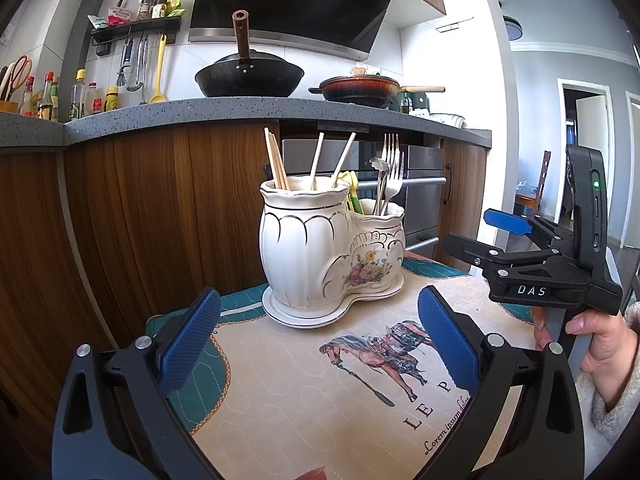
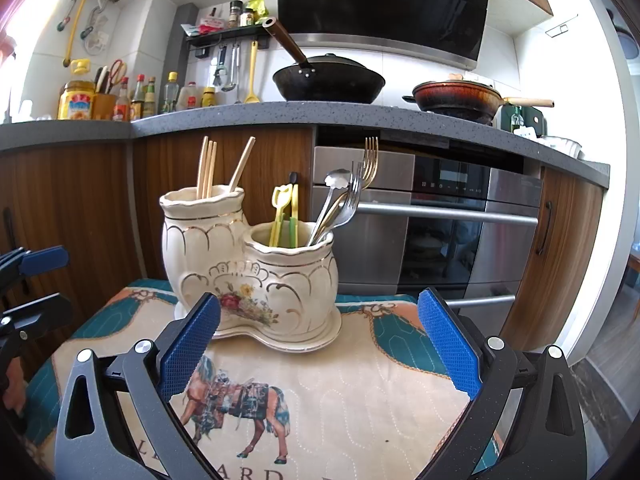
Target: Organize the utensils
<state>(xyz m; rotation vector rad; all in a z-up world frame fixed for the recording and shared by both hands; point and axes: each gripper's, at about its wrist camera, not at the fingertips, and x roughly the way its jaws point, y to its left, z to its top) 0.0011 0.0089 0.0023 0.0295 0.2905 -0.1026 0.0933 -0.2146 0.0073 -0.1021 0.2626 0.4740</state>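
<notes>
A white ceramic two-pot utensil holder (image 1: pixel 320 248) (image 2: pixel 248 264) stands on its saucer on a horse-print mat (image 1: pixel 320 392) (image 2: pixel 340 392). The taller pot holds wooden chopsticks (image 1: pixel 276 160) (image 2: pixel 208 168). The shorter pot holds metal forks (image 1: pixel 392 168) (image 2: pixel 360 184), a spoon and yellow-green plastic picks (image 2: pixel 282 216). My left gripper (image 1: pixel 320 340) is open and empty, just in front of the holder. My right gripper (image 2: pixel 320 340) is open and empty, also facing the holder; it shows in the left wrist view (image 1: pixel 500 236) at the right.
Behind the mat are wooden cabinets (image 1: pixel 140 208) and a steel oven (image 2: pixel 460 224) under a grey counter (image 2: pixel 320 116). A black wok (image 2: pixel 328 80), a red pan (image 2: pixel 456 98) and sauce bottles (image 2: pixel 136 98) stand on the counter.
</notes>
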